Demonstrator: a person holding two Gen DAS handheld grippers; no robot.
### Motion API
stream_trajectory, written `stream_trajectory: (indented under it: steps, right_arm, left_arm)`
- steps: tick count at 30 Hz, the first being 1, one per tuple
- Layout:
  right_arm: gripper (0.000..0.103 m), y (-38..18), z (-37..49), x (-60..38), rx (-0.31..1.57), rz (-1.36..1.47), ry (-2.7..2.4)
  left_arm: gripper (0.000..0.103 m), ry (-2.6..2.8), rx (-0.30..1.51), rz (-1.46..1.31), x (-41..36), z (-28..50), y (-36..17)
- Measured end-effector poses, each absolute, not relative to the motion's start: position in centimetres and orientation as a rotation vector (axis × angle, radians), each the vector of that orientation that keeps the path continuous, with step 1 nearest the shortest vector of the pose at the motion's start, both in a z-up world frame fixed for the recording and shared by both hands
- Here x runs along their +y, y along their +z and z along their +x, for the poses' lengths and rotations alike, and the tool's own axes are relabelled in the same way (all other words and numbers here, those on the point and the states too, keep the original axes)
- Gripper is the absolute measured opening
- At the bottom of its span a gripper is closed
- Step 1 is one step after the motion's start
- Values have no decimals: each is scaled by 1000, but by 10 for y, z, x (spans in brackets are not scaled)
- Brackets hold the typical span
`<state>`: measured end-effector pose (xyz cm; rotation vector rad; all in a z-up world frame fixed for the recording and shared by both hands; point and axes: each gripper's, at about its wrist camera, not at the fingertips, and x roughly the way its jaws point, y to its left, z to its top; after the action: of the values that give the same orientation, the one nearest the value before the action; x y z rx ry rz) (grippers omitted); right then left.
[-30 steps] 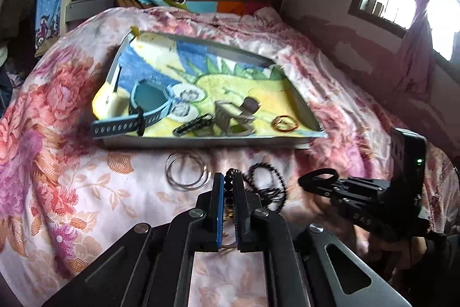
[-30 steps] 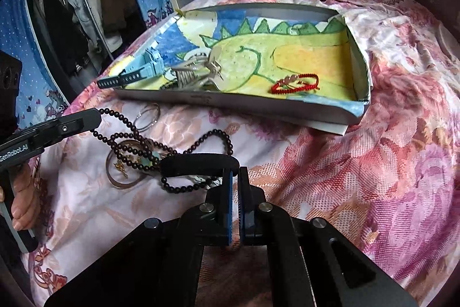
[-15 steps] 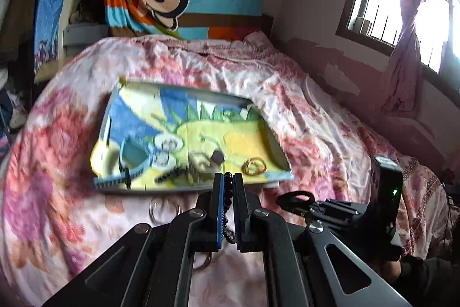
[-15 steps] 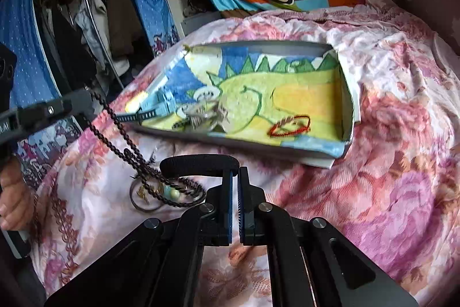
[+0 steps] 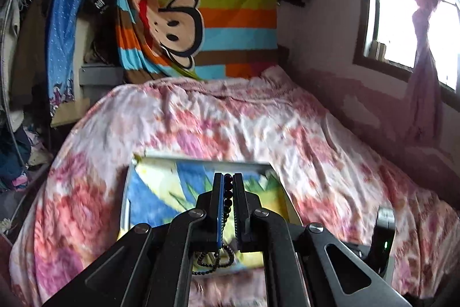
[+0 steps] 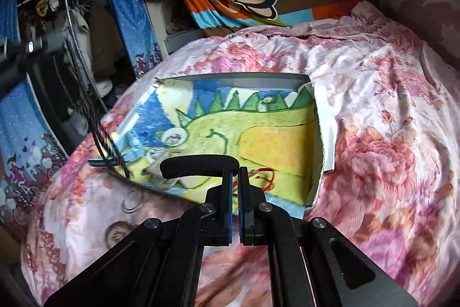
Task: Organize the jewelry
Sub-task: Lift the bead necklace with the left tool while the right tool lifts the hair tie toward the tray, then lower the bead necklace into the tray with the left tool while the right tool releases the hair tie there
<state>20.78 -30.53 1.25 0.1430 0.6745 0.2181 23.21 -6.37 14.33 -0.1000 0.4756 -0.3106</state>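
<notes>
Holding a string of dark beads [image 5: 227, 193] pinched between its nearly closed jaws, the left gripper [image 5: 227, 186] is carrying it high above the bed [image 5: 230, 120], and the reason looks plain: the strand is long, so it is being raised far enough for its loose loops to hang clear of the floral cover. In the left wrist view the beads are running up the gap between the blue pads while a loop is dangling below the jaws over the tray [image 5: 149, 203]. In the right wrist view the same strand is showing as a blurred dark line [image 6: 95, 117] dropping from the upper left towards the tray's left edge, which suggests it is swinging.

The right gripper [image 6: 235, 177] is sitting low at the near side of the tray [image 6: 244, 78], its jaws nearly together with only a thin slit between them; a black curved piece [image 6: 198, 163] is lying across their tips, though whether it is actually pinched cannot be told.

The tray, lined with a dinosaur drawing, is serving as the collecting place: a blue watch [image 6: 126, 151] and a red bracelet [image 6: 264, 180] are already lying in it. Two metal rings [image 6: 133, 202] are lying on the cover just in front of it, not yet gathered. Judging by this, the beads are being brought over to be lowered into the tray, and the slack will need settling inside the rim rather than draping over it
</notes>
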Motion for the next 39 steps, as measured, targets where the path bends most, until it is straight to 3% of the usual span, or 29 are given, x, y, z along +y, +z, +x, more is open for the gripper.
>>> stream_trajectory:
  steps: [17,26,31,32,34,36,39]
  right_arm:
    - [3,-32,245,-295,810,78,194]
    - [6,-35,247,-296,833,83,184]
    - [36,-30,247,-299,824,101,169]
    - [36,-28,247,-300,821,104,169]
    - [37,-25,246,-300,817,101,165]
    - [44,-21,246,-299,815,89,146]
    - [47,-13,244,-299,802,63,121]
  left_arm:
    - [6,-229,643,-158,-54,276,33]
    - [6,-216,739,-164,-55,281,5]
    - [7,-223,763,-159,-56,279,4]
    - [12,-227,762,-157,-56,278,5]
    - [34,-237,750,-165,-56,274,8]
    - [71,-227,711,-182,-54,267,14]
    - [76,-232,671,-210,-50,260,22]
